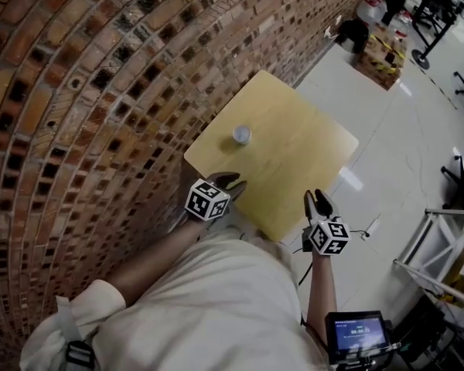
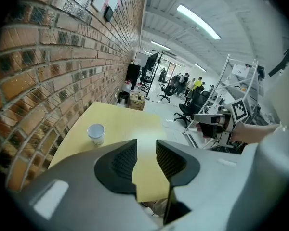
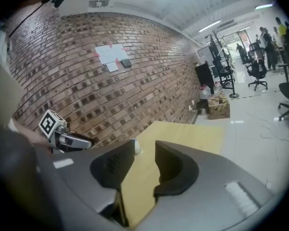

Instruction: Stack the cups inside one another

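Parted jaws, yellow table [image 1: 294, 153], brick wall [image 1: 77, 91] beyond

We wear a cream shirt [image 1: 216, 308] with rolled sleeves [image 1: 93, 300]; our left gripper [image 1: 227, 181] and right gripper [image 1: 319, 202] are grey with black jaws, each bearing 1 black-and-white marker cube [image 1: 207, 200]

Cup [image 1: 242, 134]: small, white, tapered, wider at rim. Upright, mouth up, inside looks pale from above. Single cup or nested stack: can't tell. Sits on yellow table [image 1: 294, 161], left part of top, nr brick-wall side, clear of edges. Head view: just above frame ctr. L gripper view: cup [image 2: 96, 133] at ctr-left, full side visible. R gripper view: only sliver of cup [image 3: 137, 148] at ctr, rest hidden.
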`<state>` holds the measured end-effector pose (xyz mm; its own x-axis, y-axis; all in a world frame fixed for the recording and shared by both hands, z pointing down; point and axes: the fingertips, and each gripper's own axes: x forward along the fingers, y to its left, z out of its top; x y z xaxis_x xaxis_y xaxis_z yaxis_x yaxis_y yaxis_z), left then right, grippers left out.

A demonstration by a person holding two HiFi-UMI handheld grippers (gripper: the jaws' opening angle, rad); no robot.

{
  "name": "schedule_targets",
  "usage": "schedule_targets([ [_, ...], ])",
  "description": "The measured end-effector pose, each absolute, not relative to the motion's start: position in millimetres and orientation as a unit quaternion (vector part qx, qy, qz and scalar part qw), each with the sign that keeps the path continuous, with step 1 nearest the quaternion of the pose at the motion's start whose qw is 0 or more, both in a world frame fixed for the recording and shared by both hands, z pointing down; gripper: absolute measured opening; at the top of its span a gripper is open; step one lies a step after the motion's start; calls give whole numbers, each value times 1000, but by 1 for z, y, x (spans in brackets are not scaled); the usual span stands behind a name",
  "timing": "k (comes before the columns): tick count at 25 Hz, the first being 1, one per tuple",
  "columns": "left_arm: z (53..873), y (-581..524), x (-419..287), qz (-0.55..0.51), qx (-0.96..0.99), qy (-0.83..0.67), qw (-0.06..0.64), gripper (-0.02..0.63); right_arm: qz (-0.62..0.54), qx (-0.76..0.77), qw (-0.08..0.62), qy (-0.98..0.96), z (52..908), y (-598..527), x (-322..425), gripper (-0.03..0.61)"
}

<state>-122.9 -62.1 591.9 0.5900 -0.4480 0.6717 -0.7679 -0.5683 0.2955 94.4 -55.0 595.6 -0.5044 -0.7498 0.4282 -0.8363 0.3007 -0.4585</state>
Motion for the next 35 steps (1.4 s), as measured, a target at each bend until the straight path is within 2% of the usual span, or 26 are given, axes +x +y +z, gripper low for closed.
schedule_targets([
  [6, 585, -52, -166, 258, 858, -355, 266, 143, 315, 534, 56, -783, 564, -45, 69, 119],
  [14, 588, -14, -214, 237, 885, -312, 251, 138, 299, 516, 71, -800, 541, 4, -33, 117],
  [18, 587, 5, -227, 238, 906, -271, 223, 132, 282, 503, 102, -810, 531, 46, -83, 117],
  [22, 586, 29, -240, 224, 914, -251, 228, 119, 277, 502, 122, -810, 524, 88, -112, 117],
  [26, 589, 52, -251, 224, 917, -238, 229, 109, 269, 513, 119, -806, 516, 116, -121, 117],
  [30, 586, 56, -248, 230, 925, -226, 198, 109, 269, 537, 101, -794, 513, 131, -110, 117],
  [35, 575, 71, -237, 224, 929, -224, 191, 109, 259, 556, 87, -785, 505, 151, -92, 92],
])
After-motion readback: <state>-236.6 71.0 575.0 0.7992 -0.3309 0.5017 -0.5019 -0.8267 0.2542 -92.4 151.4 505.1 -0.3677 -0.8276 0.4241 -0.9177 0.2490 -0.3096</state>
